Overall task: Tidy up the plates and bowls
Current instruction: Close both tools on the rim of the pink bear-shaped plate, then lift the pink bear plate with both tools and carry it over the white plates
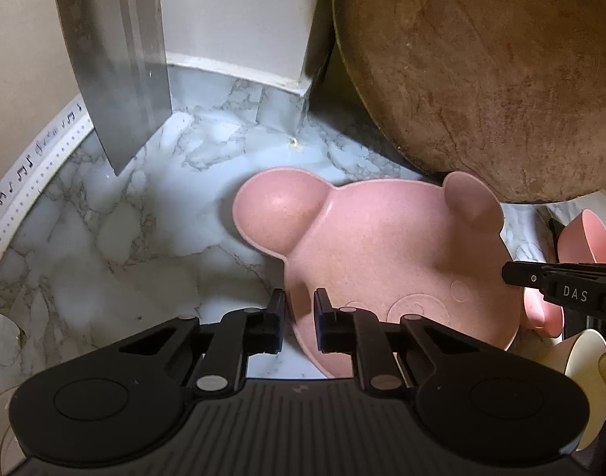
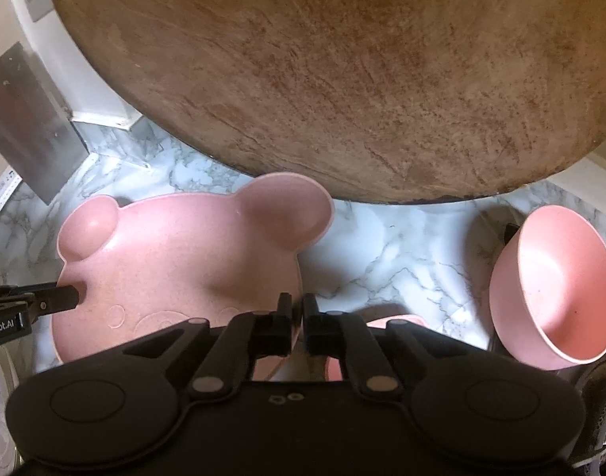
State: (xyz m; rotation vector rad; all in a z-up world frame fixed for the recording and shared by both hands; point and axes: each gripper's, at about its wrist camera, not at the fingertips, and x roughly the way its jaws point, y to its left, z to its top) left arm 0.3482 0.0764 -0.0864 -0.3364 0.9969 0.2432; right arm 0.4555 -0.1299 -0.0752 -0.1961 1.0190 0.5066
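A pink bear-shaped plate [image 1: 382,254], with two round ears and a faint face pressed into its middle, lies on the marble-patterned tabletop [image 1: 104,238] just in front of a large round wooden board [image 1: 481,71] that leans upright at the back. We hold the plate from both sides. Our left claw [image 1: 299,321] has its two black fingers drawn in around the plate's near left edge, one finger outside the rim and one over the plate's surface, pinching the rim between them. Our right claw [image 2: 297,323] is pressed nearly together on the plate's near right edge, with only a thin gap between its fingers where the rim sits. From the right wrist view, the left claw's fingertip reaches in over the plate from the left. To the right of the plate, well apart from it, a pink bowl [image 2: 556,289] stands tilted, its opening facing us. A second pink piece [image 2: 398,321] shows just beyond the right claw's fingers; we cannot tell what it is. A metal panel [image 1: 120,59] stands at the back left corner.
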